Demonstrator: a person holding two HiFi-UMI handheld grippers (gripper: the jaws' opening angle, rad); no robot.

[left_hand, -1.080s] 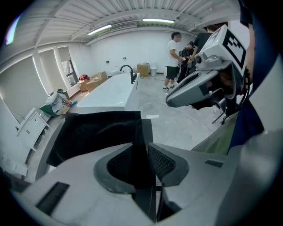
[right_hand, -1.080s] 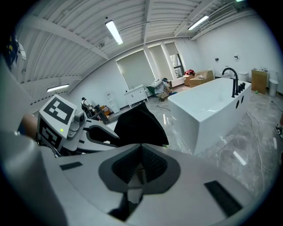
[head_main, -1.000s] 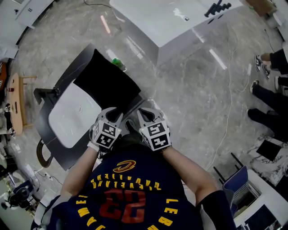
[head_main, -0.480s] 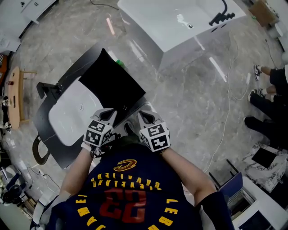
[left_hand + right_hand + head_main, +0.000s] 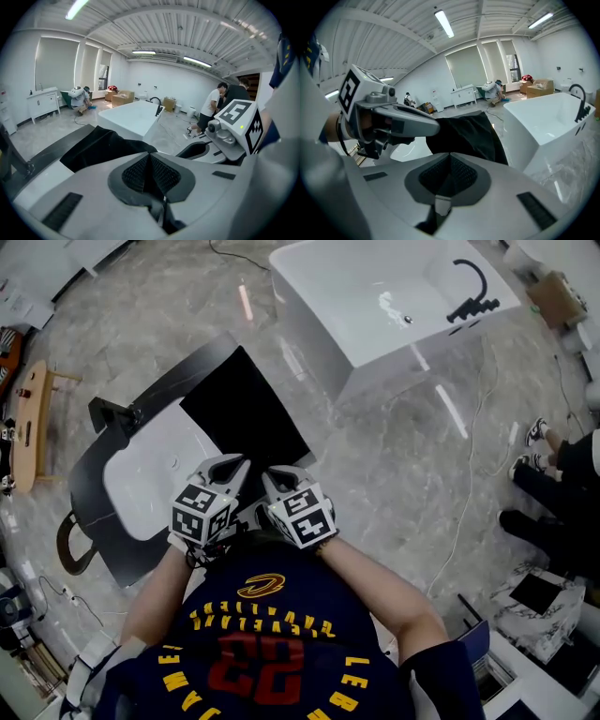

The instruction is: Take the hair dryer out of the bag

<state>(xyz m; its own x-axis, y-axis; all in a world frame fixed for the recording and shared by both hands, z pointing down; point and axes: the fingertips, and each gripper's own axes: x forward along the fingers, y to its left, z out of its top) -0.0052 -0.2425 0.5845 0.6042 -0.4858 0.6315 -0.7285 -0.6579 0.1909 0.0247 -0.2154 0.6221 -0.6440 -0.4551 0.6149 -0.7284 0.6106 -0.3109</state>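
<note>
Task barely begun. Dark desk [image 5: 94, 465] w/ white basin [image 5: 150, 488] sits left of the bathtub [image 5: 375, 306]; black bag [image 5: 246, 418] lies flat on the desk's far-right part. L hand-held gripper [image 5: 236, 465] has just been closing: jaws now together at the bag's near edge, nothing plainly seen betw. them. R hand-held gripper [image 5: 272, 474] is beside it, jaws together, empty. No hair dryer in sight, prob. still inside the bag. Left to do: open bag, pull it out.

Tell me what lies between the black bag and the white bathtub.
Nothing but bare marble floor; the head view shows it between the black bag and the white bathtub.
</note>
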